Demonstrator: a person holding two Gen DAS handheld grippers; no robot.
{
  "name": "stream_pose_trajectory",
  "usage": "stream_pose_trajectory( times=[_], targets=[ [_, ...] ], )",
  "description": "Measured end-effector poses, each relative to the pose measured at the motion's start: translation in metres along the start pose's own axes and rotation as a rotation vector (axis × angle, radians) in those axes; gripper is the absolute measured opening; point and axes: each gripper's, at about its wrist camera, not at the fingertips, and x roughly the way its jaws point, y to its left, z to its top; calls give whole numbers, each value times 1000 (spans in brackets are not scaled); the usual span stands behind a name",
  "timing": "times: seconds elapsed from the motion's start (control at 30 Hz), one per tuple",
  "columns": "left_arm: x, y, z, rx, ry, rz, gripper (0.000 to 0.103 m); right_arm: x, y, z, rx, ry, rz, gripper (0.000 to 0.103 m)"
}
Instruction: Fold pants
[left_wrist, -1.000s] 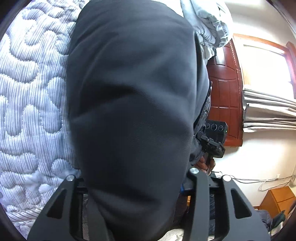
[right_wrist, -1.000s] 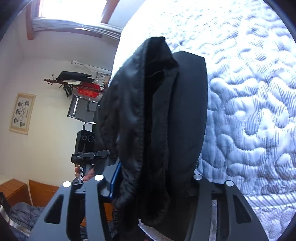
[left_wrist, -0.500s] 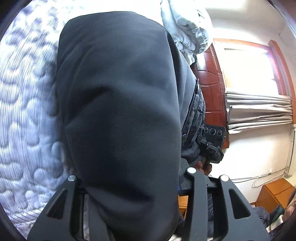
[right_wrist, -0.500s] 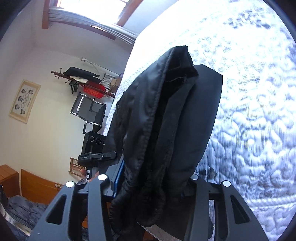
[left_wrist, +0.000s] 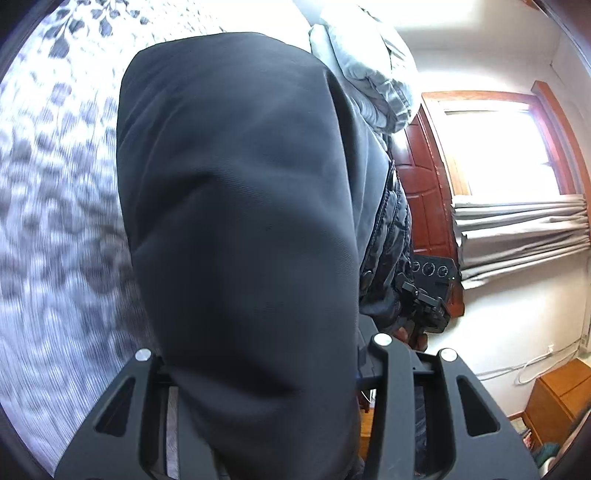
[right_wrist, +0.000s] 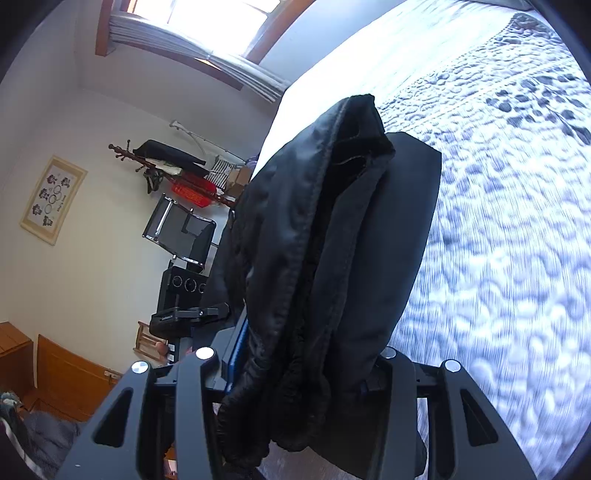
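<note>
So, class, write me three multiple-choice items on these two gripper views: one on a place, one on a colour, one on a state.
1. What lies under the held pants?
A. a quilted bed cover
B. a wooden floor
C. a glass desk

2. What colour are the pants?
A. red
B. black
C. yellow

3. What is the right gripper doing?
A. hanging open with nothing in it
B. clamping the pants
C. holding a cup

Key: 1 A, the quilted bed cover spreads behind the cloth; 2 B, the fabric is dark in both views; 3 B, cloth bunches between its fingers, as with the left gripper.
</note>
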Motion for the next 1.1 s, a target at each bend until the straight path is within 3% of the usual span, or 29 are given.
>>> stream_pose_trajectory(
  times=[0.2,0.5,0.83,1.1],
  targets=[
    [-2,20,34,-18,-27,25,39,23,-20,35,14,16,-11,45],
    [1,49,68,-63,-33,67,40,50,-55,61,71,38,-30,45],
    [2,64,74,-79,-49,51,44,53,-94,56,145,36,4,48],
    [7,75,68,-75,-66,63,55,50,-127,45,210,11,41,61]
  ],
)
